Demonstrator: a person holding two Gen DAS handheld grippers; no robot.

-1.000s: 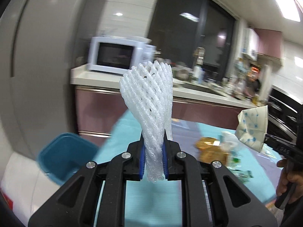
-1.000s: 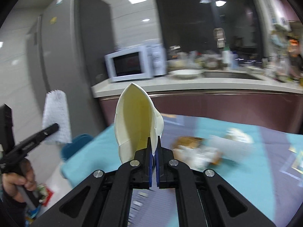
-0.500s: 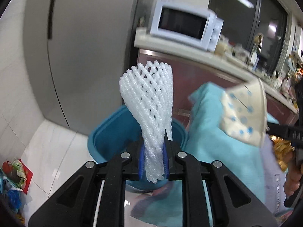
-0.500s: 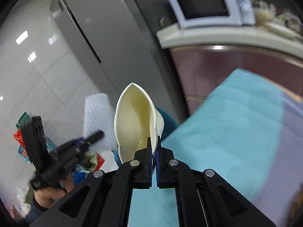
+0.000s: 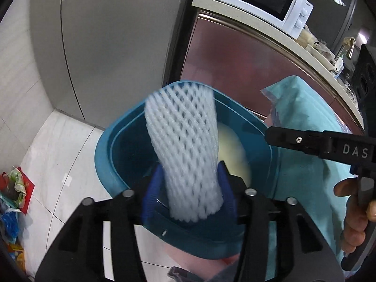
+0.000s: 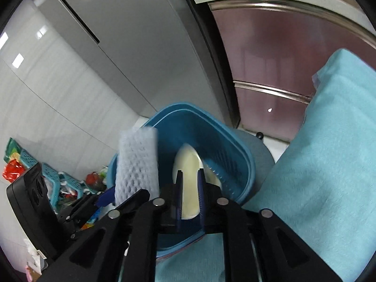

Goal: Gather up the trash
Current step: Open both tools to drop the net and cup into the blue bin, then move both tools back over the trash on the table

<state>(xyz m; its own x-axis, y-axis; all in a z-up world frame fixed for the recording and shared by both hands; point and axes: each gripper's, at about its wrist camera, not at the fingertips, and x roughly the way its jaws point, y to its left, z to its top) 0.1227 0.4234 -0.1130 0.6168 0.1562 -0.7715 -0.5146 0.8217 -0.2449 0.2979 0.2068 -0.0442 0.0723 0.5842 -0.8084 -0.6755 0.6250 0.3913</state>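
Both grippers point steeply down over the blue bin (image 5: 103, 155). L gripper (image 5: 189, 196): jaws opening, white foam fruit net (image 5: 183, 145) btwn the pads, upright above the bin mouth. R gripper (image 6: 189, 196): jaws opening, cream paper cup (image 6: 188, 171) btwn them, inside the bin. Teal tablecloth (image 6: 329, 164) just beside the bin.

Foam net (image 5: 185, 155) motion-blurred, contact with blue pads unclear. Cream cup (image 6: 189, 176) blurred, lower end hidden behind fingers. Bin (image 5: 105, 150) floor hidden, near rim covered by gripper bodies. Floor clutter (image 6: 70, 188) at left edge too small to identify. Microwave (image 5: 265, 4) cut by top edge.
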